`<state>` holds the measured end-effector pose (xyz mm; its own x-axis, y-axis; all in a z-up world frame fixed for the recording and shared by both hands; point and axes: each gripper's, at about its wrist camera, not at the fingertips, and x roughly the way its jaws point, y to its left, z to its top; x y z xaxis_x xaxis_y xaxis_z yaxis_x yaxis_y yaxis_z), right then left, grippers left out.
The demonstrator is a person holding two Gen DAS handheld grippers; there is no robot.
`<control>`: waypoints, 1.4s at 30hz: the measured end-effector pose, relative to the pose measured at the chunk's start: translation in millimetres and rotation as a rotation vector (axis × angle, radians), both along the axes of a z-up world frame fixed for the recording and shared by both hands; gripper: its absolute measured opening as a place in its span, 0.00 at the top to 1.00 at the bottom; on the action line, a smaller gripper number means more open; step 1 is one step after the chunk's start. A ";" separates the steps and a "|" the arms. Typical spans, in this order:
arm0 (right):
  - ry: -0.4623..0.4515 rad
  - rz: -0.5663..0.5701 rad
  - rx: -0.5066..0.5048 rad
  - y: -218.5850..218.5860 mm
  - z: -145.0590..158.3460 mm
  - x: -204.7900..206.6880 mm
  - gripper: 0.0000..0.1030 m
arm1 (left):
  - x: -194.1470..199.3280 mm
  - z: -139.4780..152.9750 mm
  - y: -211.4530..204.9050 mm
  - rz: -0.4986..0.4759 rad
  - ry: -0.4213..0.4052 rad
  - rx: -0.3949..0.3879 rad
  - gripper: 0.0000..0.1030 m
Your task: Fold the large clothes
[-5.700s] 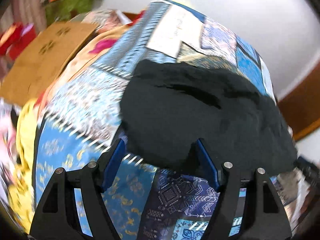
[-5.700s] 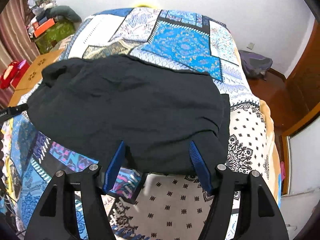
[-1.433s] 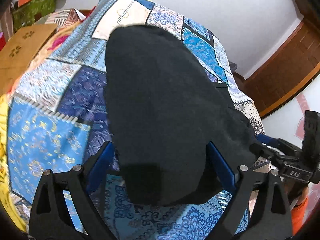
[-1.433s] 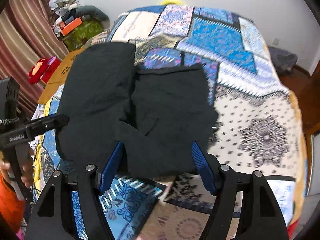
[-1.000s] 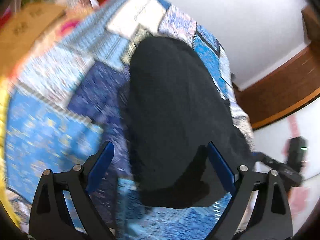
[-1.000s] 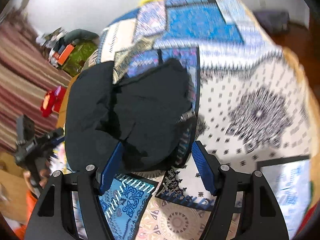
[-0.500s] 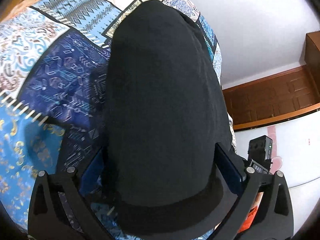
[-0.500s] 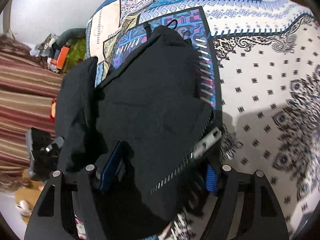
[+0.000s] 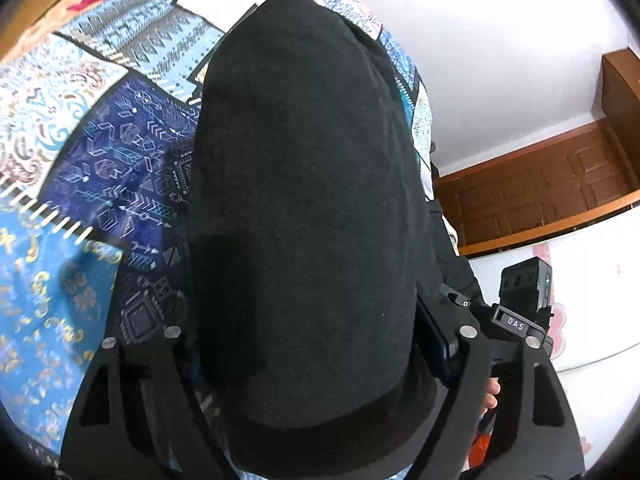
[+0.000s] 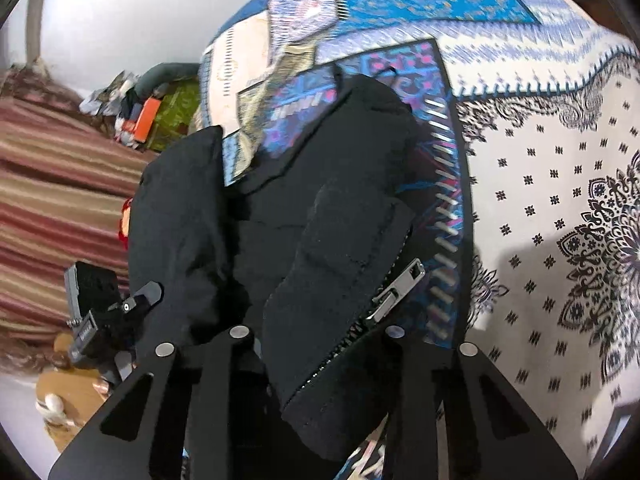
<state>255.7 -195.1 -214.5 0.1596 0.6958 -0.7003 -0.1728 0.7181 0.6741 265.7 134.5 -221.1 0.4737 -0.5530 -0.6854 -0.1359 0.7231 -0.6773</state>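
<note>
Jacket (image 9: 304, 208), black, now bunched at the bed's (image 9: 120, 168) near edge, both grippers lowered onto it since spreading. Left gripper (image 9: 308, 344) and right gripper (image 10: 316, 344) straddle cloth; grip state cannot be told. Zipper (image 10: 396, 288) edge exposed suggests the next fold starts here.

1. A patchwork bedspread (image 9: 120, 168) in blue, white and purple covers the bed.
2. A brown wooden door (image 9: 552, 184) stands by the white wall (image 9: 500, 40).
3. A striped curtain (image 10: 52, 200) hangs near a green box (image 10: 176, 112).
</note>
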 end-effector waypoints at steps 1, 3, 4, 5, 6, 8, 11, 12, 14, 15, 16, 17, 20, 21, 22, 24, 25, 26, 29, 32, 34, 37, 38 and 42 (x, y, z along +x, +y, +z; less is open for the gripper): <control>-0.011 0.006 -0.003 2.6 4.8 -3.6 0.76 | -6.1 6.8 3.9 0.000 -0.009 0.005 0.23; -0.027 0.015 -0.003 5.7 12.2 -8.2 0.76 | -17.4 20.8 6.6 0.002 -0.032 0.014 0.24; -0.042 0.019 0.001 8.1 20.0 -12.8 0.76 | -21.2 27.0 8.5 0.003 -0.042 0.017 0.24; -0.055 0.022 0.002 11.2 25.0 -13.9 0.76 | -27.4 35.1 11.1 0.007 -0.058 0.021 0.24; -0.071 0.025 0.000 14.5 31.4 -16.2 0.76 | -30.9 41.4 14.0 0.011 -0.071 0.023 0.24; -0.118 0.037 -0.003 24.3 47.8 -21.6 0.76 | -41.0 59.8 18.2 0.019 -0.107 0.034 0.24; -0.175 0.047 0.009 39.6 70.0 -28.9 0.76 | -57.1 89.0 34.2 0.028 -0.164 0.053 0.24; -0.193 0.051 0.014 45.1 76.4 -31.5 0.76 | -62.3 98.2 41.1 0.031 -0.180 0.058 0.24; -0.223 0.056 0.019 54.3 85.6 -32.4 0.76 | -66.1 112.7 49.6 0.032 -0.204 0.070 0.24; -0.237 0.059 0.023 61.1 90.3 -31.9 0.76 | -67.3 119.8 56.1 0.031 -0.213 0.077 0.24; -0.245 0.060 0.027 66.3 93.4 -29.9 0.76 | -68.2 125.9 59.8 0.029 -0.218 0.083 0.24; -0.248 0.060 0.031 70.6 94.4 -27.2 0.76 | -65.8 131.5 65.4 0.027 -0.223 0.092 0.24; -0.256 0.063 0.041 87.5 96.6 -12.8 0.76 | -54.3 141.7 80.5 0.026 -0.237 0.119 0.24; -0.254 0.062 0.043 94.2 97.1 -6.3 0.76 | -48.9 145.9 85.2 0.025 -0.242 0.130 0.24; -0.249 0.061 0.047 103.8 96.7 4.6 0.76 | -40.2 151.6 89.1 0.026 -0.245 0.140 0.24; -0.243 0.062 0.051 117.2 96.6 21.7 0.76 | -20.1 157.2 102.8 0.031 -0.251 0.156 0.24; -0.245 0.063 0.050 124.7 97.0 32.0 0.76 | -12.9 159.7 108.3 0.032 -0.253 0.160 0.24; -0.246 0.063 0.048 128.2 98.5 36.6 0.76 | -3.0 160.1 114.9 0.031 -0.256 0.162 0.24; -0.254 0.055 0.031 148.8 94.4 65.4 0.76 | 36.5 150.4 139.3 0.022 -0.251 0.156 0.24; -0.246 0.038 0.013 169.2 82.0 96.6 0.76 | 73.7 132.7 160.7 0.040 -0.260 0.170 0.24; -0.241 0.028 -0.009 182.8 70.3 120.9 0.76 | 94.0 119.2 169.7 0.046 -0.251 0.168 0.24; -0.237 0.019 -0.022 195.6 50.4 151.5 0.76 | 129.5 90.4 185.5 0.048 -0.235 0.166 0.24; -0.231 0.016 -0.025 199.3 43.1 160.7 0.76 | 143.0 76.5 191.6 0.050 -0.224 0.162 0.24; -0.200 0.028 -0.081 215.3 2.4 188.9 0.76 | 180.3 21.6 204.3 0.059 -0.136 0.190 0.23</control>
